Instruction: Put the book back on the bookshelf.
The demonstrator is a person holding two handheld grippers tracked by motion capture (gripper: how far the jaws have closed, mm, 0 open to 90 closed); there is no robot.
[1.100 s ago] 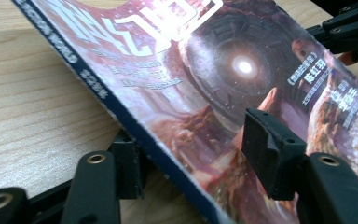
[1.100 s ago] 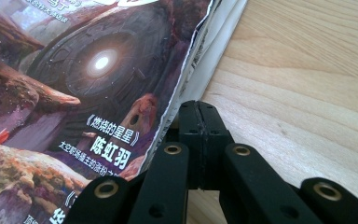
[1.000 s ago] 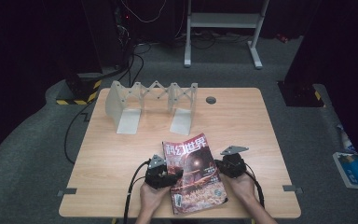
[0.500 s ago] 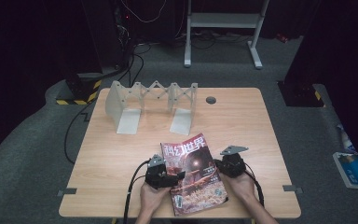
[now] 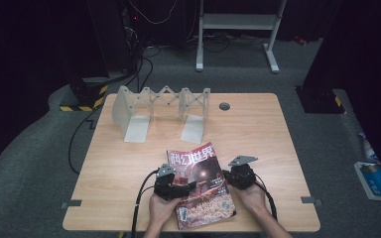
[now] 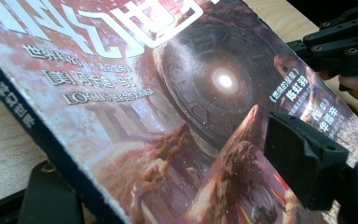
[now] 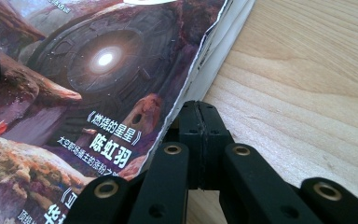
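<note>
From the high view I see the magazine (image 5: 202, 186) lying at the near edge of the table (image 5: 278, 148), between my two hands. My left gripper (image 5: 177, 188) sits at its spine side and my right gripper (image 5: 233, 179) at its loose-page edge. A white folding rack (image 5: 161, 111) stands well apart toward the far side, and a small grey disc (image 5: 224, 106) lies near it.

In the left gripper view, the magazine (image 6: 158, 107) tilts up across my jaws, one below the spine and one over the cover. They have just been opening and stand spread, with the magazine between them but not pinched. The right gripper (image 6: 340, 44) shows farther off at the far edge.

In the right gripper view, my jaws are clenched together at the magazine's (image 7: 98, 93) ragged page edge; I cannot tell whether they pinch any pages. Bare table (image 7: 307, 93) lies beside them.
</note>
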